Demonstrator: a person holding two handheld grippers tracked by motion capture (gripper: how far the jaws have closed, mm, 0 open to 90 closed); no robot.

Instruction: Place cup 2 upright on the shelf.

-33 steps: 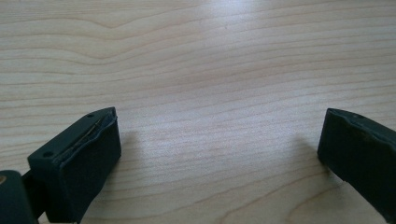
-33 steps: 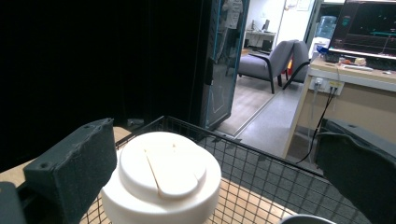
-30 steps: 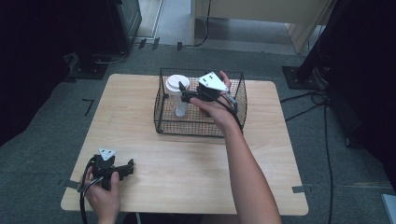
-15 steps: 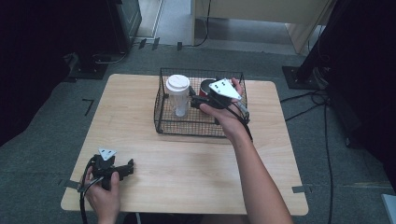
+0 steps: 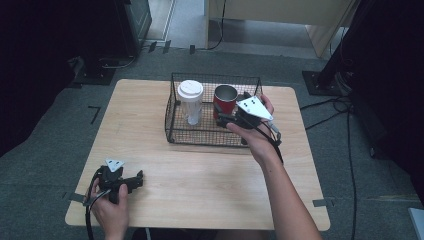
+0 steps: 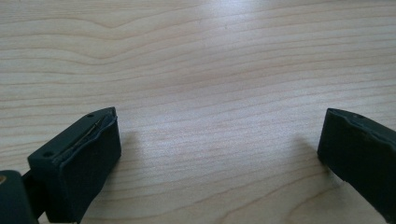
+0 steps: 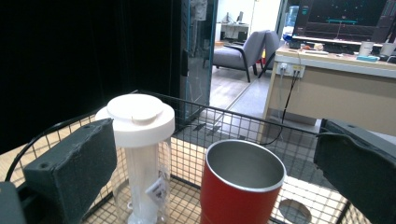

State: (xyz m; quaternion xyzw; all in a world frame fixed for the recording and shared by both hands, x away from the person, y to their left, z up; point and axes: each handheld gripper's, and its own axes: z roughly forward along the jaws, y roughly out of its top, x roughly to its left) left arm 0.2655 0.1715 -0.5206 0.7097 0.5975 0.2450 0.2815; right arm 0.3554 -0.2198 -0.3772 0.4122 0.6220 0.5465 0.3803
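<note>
A black wire basket [image 5: 172, 112] stands at the table's far middle. Inside it a clear tumbler with a white lid [image 5: 190, 101] stands upright, and a red steel-lined cup [image 5: 224, 99] stands just right of it. My right gripper [image 5: 223, 120] hovers over the basket's right part, open, its jaws pointing left and stopping just short of the cup. In the right gripper view the red cup [image 7: 240, 186] and tumbler [image 7: 140, 154] stand ahead of the right gripper [image 7: 212, 154], nothing held. My left gripper [image 5: 136, 180] rests open at the near left; the left gripper [image 6: 219, 140] has bare wood between its jaws.
The wooden table [image 5: 200, 175] lies bare across its near half. The basket rim [image 7: 261, 123] runs behind the cup. Grey carpet surrounds the table, with cables [image 5: 325, 107] on the floor at right and dark equipment [image 5: 115, 30] at the back left.
My right gripper has drawn back to the right, away from the tumbler. The red cup now stands free in the basket. The left gripper has stayed put.
</note>
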